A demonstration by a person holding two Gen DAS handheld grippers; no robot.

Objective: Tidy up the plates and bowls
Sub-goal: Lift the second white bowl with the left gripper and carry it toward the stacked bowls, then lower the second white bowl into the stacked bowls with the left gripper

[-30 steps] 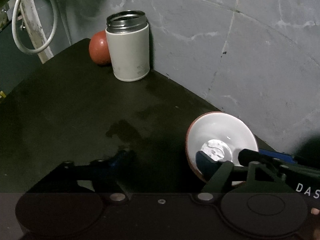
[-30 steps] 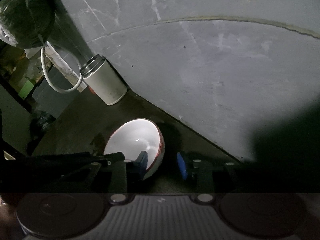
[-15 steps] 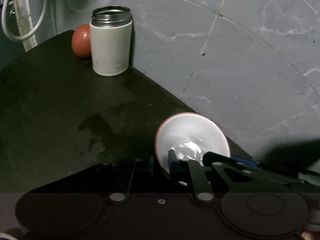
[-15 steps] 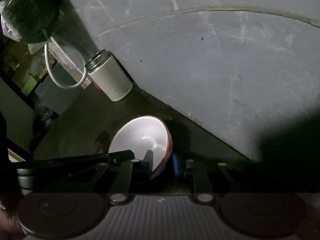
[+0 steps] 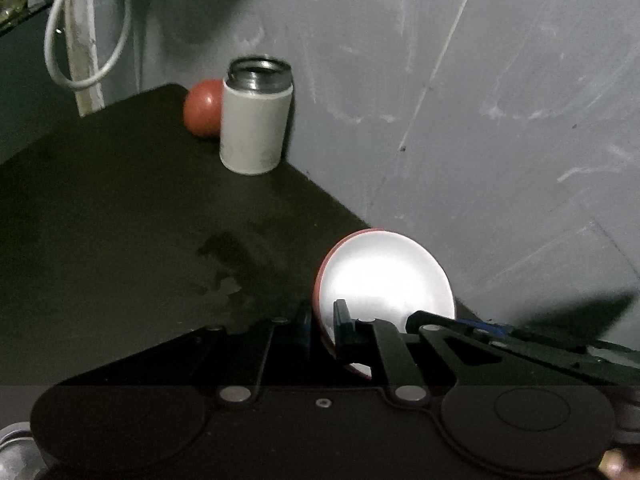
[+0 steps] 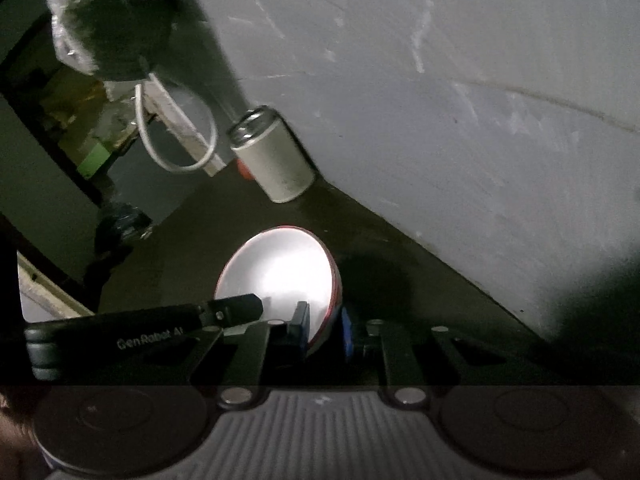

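A bowl (image 5: 384, 280), white inside and red outside, is held tilted over the black table (image 5: 120, 220) close to the grey wall. My left gripper (image 5: 323, 322) is shut on the bowl's left rim, one finger inside and one outside. My right gripper (image 6: 325, 330) is shut on the bowl's (image 6: 280, 268) right rim in the same way. In the right wrist view the left gripper's finger (image 6: 236, 306) reaches onto the bowl's near left edge. The right gripper's arm (image 5: 480, 328) crosses the lower right of the left wrist view. The bowl's underside is hidden.
A pale canister (image 5: 256, 120) with a metal rim stands at the table's far corner by the wall, a red round object (image 5: 202, 108) just behind it. A white cable loop (image 5: 80, 40) hangs beyond the table edge. A dark bag (image 6: 108, 20) hangs up left.
Both grippers went from open to shut on opposite sides of the bowl's rim. The bowl has tipped more upright and both views have shifted with it.
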